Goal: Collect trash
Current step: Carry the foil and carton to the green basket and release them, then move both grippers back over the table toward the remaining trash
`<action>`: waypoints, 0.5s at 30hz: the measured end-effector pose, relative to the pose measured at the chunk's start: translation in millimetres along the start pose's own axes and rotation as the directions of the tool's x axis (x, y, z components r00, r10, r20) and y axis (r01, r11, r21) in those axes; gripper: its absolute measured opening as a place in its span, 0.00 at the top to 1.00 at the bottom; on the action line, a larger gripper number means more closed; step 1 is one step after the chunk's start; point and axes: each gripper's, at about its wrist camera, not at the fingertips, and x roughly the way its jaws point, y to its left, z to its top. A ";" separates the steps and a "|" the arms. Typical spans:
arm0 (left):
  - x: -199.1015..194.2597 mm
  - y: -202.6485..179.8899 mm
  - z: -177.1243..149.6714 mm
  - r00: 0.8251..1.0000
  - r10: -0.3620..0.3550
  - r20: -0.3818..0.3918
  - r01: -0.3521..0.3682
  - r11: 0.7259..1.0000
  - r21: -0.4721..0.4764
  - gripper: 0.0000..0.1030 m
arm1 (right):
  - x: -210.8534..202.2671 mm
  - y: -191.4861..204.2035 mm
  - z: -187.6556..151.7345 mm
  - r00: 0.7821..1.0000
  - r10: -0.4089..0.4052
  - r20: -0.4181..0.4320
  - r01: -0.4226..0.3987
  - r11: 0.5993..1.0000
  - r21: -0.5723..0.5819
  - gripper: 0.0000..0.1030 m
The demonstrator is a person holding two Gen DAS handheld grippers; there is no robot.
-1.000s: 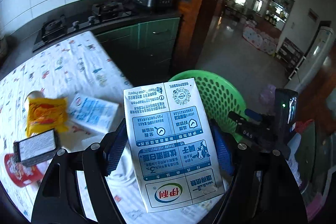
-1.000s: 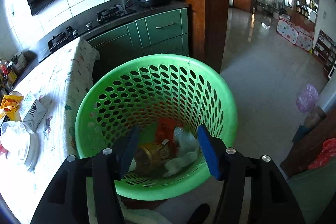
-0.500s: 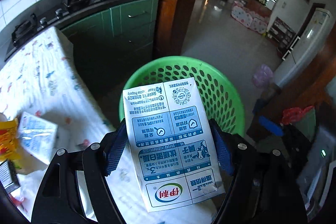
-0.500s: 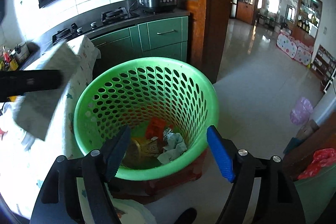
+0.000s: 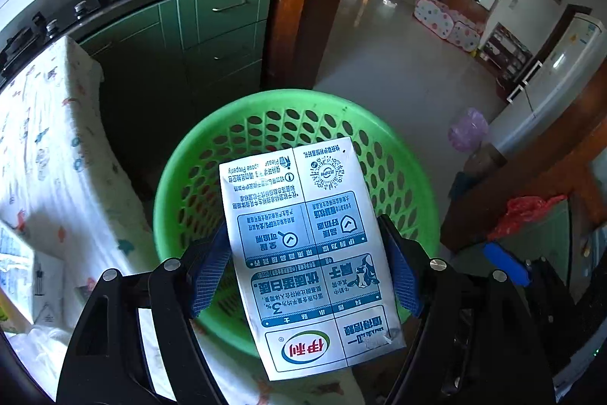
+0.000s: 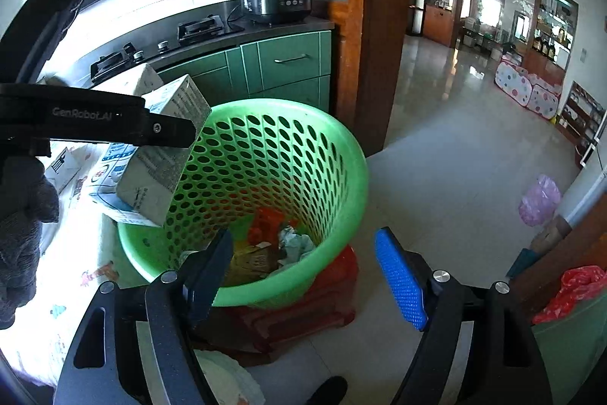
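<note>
A white and blue milk carton is clamped between the blue pads of my left gripper, which is shut on it. The carton hangs tilted over the near rim of the green perforated basket. In the right wrist view the same carton and the left gripper come in from the left above the basket. Crumpled paper and wrappers lie at the basket's bottom. My right gripper stands open and empty, just in front of the basket.
The basket sits on a red stool beside a table with a patterned cloth. Another carton lies on that table. Green cabinets and a wooden door post stand behind. A pink bag is on the tiled floor.
The left gripper carried the carton off the table to above the basket. The right gripper's jaws spread wider and it drew back from the basket's mouth.
</note>
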 end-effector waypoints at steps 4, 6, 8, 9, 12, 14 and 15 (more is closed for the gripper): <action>7.0 -5.1 0.0 1.000 -0.021 -0.008 0.021 1.000 -0.009 0.27 | 0.7 -8.4 -3.9 1.000 -0.004 -0.006 0.004 1.000 0.018 0.28; 6.8 -5.1 -0.6 1.000 -0.031 -0.003 0.031 0.999 -0.009 0.22 | -0.2 -11.3 -5.8 1.000 -0.005 -0.007 0.005 1.000 0.023 0.28; 3.3 -6.4 -2.4 0.999 -0.036 0.009 0.036 0.999 -0.008 0.21 | -1.3 -12.8 -7.4 1.000 -0.006 -0.006 0.007 1.000 0.029 0.28; 1.7 -6.7 -3.4 0.999 -0.036 0.012 0.036 0.999 -0.005 0.21 | -2.3 -13.7 -8.4 1.000 -0.005 -0.006 0.006 0.999 0.033 0.28; -9.0 -6.5 -8.0 0.999 -0.036 0.027 0.036 0.999 0.004 0.21 | -5.7 -11.7 -9.9 1.000 -0.002 -0.006 0.002 0.999 0.037 0.28; -19.5 -4.6 -11.7 0.999 -0.026 0.043 0.026 1.000 0.011 0.21 | -8.0 -9.7 -10.4 1.000 0.003 -0.001 -0.003 0.999 0.036 0.28; -26.0 -2.9 -14.2 0.998 -0.022 0.051 0.021 1.000 0.018 0.21 | -10.3 -7.8 -11.4 1.000 0.007 0.002 -0.007 0.999 0.035 0.28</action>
